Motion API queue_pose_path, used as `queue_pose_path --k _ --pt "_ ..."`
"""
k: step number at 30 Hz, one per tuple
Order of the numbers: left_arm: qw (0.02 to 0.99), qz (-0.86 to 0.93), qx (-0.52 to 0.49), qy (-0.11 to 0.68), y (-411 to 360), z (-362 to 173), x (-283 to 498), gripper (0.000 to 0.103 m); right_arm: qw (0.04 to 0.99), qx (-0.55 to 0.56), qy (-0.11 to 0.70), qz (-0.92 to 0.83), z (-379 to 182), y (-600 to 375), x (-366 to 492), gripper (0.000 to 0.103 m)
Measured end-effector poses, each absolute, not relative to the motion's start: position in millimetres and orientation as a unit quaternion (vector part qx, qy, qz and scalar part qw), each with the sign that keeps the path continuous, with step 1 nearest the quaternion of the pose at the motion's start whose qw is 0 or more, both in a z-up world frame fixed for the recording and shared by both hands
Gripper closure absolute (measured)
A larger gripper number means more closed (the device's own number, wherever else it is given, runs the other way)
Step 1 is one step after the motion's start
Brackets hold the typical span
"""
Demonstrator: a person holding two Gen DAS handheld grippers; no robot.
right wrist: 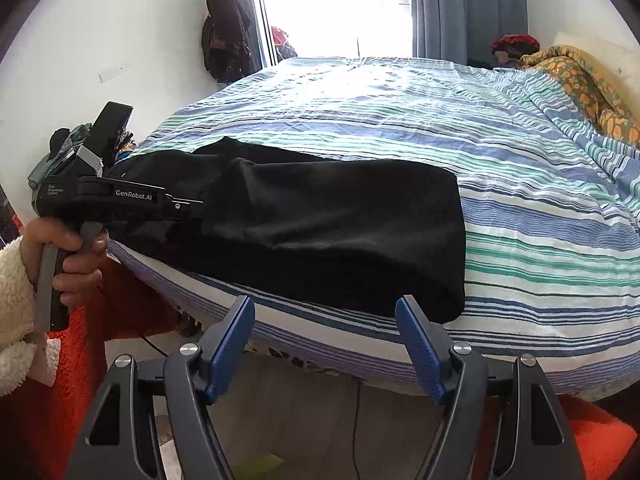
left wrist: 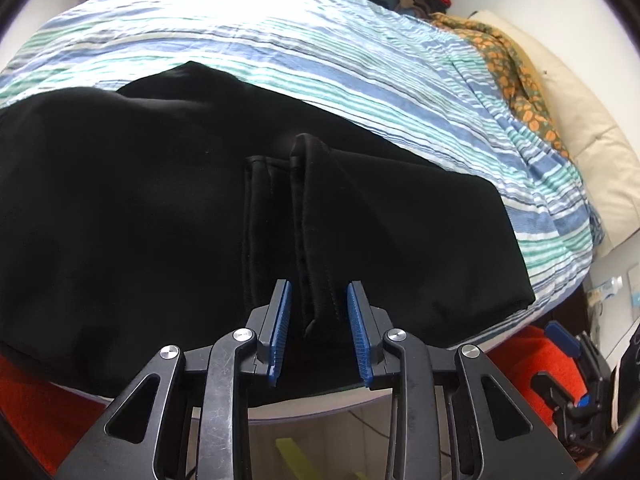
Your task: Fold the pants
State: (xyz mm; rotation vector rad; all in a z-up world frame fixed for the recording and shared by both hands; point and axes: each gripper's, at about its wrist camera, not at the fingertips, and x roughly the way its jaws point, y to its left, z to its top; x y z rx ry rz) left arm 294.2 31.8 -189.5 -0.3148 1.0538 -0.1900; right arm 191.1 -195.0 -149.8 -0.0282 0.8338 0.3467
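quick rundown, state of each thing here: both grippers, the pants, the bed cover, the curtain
left hand-held gripper: part open, fabric edge between its fingers, not clamped
right hand-held gripper: open, holding nothing, off the bed's near edge
black pants: folded over, lying near the bed edge
striped bed cover: spread out, wrinkled
curtain: drawn aside

Daylight floods in from the window (right wrist: 340,4) at twelve o'clock, blown out to pure white in the right wrist view. The same glare washes the striped bedcover (left wrist: 208,4) toward twelve o'clock in the left wrist view. The black pants (right wrist: 328,224) read nearly featureless, folds barely showing. Fisheye bending curves the bed edge, and dark vignetting rims every corner
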Motion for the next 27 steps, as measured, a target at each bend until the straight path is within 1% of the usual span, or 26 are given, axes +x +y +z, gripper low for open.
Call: queue_pose_path --k 3,4,9,11,13,16,19,22,25,27 --pt "0.853 -0.089 -0.127 0.499 24 -192 297 0.090 0.898 -0.013 0.406 0.167 -154 -191 194 0.030" --pt "0.856 -0.089 -0.121 0.494 22 -190 295 0.091 0.899 -0.012 0.405 0.165 -153 -191 194 0.030" --pt "0.874 -0.081 -0.122 0.464 38 -169 285 0.092 0.911 0.003 0.391 0.131 -147 -204 194 0.030" --pt "0.874 -0.069 -0.123 0.465 46 -170 284 0.092 0.913 0.014 0.395 0.102 -149 -217 197 0.029" --pt "0.869 -0.058 -0.120 0.477 50 -178 285 0.092 0.909 0.013 0.412 0.065 -156 -226 204 0.027" --pt "0.861 -0.056 -0.129 0.489 49 -188 287 0.092 0.889 -0.027 0.455 0.044 -176 -225 222 0.027" --pt "0.864 -0.055 -0.113 0.488 42 -187 288 0.091 0.886 -0.049 0.459 0.038 -185 -223 235 0.027" --pt "0.864 -0.056 -0.105 0.490 37 -189 288 0.091 0.889 -0.048 0.456 0.012 -190 -233 242 0.026" --pt "0.862 -0.053 -0.106 0.492 37 -193 290 0.088 0.863 -0.049 0.502 -0.030 -213 -246 250 0.025" --pt "0.863 -0.054 -0.105 0.491 39 -190 289 0.087 0.857 -0.027 0.512 -0.043 -214 -255 247 0.025"
